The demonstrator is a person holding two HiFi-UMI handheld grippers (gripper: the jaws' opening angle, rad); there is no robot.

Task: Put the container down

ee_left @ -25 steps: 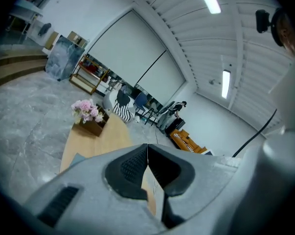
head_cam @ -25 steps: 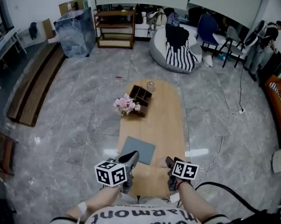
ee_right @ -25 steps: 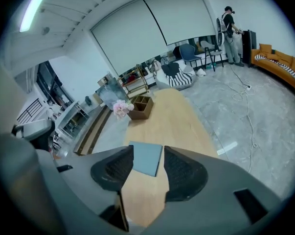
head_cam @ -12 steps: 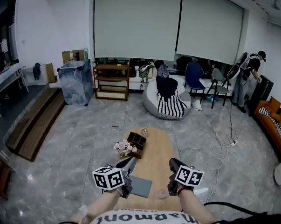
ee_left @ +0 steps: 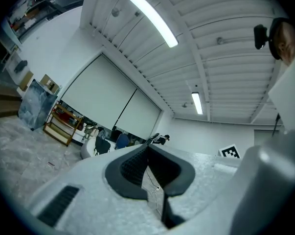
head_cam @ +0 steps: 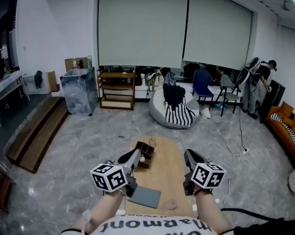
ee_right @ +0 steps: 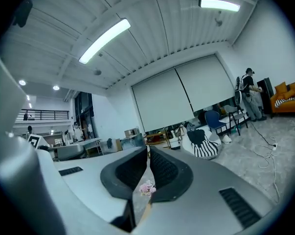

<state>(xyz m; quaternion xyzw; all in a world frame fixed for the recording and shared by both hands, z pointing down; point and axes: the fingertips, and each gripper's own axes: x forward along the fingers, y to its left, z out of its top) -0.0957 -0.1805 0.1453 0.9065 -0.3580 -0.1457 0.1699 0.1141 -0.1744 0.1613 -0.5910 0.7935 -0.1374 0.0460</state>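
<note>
Head view: dark brown wooden compartment box (head_cam: 147, 151) sat on far part of light wooden oval counter (head_cam: 169, 175), gripped by neither claw. Your left claw (head_cam: 134, 155) was clenched, nothing between jaws. Your right claw (head_cam: 190, 154) was pinched together, also empty. Judgement: container was already down; nothing left to do except rest.

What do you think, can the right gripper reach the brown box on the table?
Probably yes. The right gripper hangs over the table, with only bare wood between it and the box. Its jaws are closing shut on nothing, so they must open first.
</note>
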